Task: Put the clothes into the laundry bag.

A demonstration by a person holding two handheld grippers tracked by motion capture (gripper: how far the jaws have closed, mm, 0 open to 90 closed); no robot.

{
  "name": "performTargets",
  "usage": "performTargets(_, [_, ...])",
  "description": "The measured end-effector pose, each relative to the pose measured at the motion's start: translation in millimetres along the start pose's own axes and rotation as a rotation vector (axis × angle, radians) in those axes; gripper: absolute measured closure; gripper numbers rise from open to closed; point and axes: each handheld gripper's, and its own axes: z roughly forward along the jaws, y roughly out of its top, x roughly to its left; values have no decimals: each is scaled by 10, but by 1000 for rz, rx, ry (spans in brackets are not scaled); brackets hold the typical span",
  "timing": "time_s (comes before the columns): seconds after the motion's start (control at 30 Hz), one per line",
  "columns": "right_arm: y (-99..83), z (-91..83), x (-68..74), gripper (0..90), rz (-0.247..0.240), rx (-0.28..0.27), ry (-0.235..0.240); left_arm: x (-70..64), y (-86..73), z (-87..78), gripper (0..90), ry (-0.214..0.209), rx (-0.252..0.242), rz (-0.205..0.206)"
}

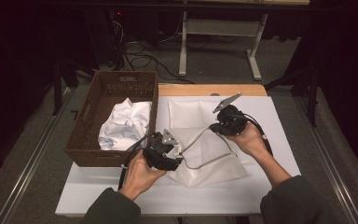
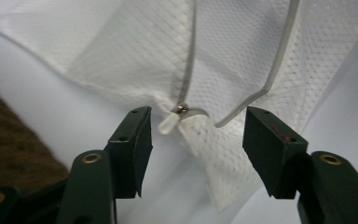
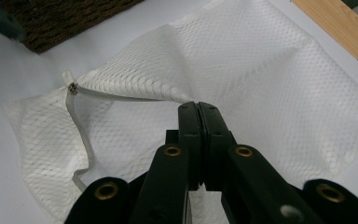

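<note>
A white mesh bag (image 1: 200, 144) is lying at the centre of the bench (image 1: 98, 196), its zipper partly undone; the left gripper (image 1: 179, 161) is sitting at the bag's 9 o'clock edge with jaws spread wide either side of the zipper pull (image 2: 181, 109) (not touching it); the right gripper (image 1: 213, 127) is pressing its jaws together on the bag's mesh at about 1 o'clock; a wicker basket (image 1: 86, 135) holding crumpled white cloth (image 1: 123, 123) is standing at the bench's 10 o'clock.

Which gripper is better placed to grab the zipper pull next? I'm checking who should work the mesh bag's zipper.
Left. The left gripper is open with the zipper pull just ahead between its jaws; the right gripper is shut on the mesh bag.
</note>
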Motion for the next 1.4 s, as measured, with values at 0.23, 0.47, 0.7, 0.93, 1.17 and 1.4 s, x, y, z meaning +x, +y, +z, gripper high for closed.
performTargets(0.23, [9, 15, 18, 900, -12, 4, -7, 323, 31, -298, 383, 50, -2, -76])
performTargets(0.47, [12, 26, 29, 900, -15, 7, -7, 665, -24, -447, 346, 101, 8, -167])
performTargets(0.7, [0, 31, 8, 900, -10, 10, -9, 968, -50, -586, 313, 171, 25, -229])
performTargets(0.93, [11, 63, 8, 900, -20, 26, -10, 1209, -55, -580, 210, 223, 70, -286])
performTargets(1.17, [5, 78, 6, 899, -14, 31, -11, 1327, -23, -417, 166, 198, 118, -298])
performTargets(1.4, [1, 77, 6, 899, -12, 36, -21, 1435, 22, -149, 157, 192, 189, -309])
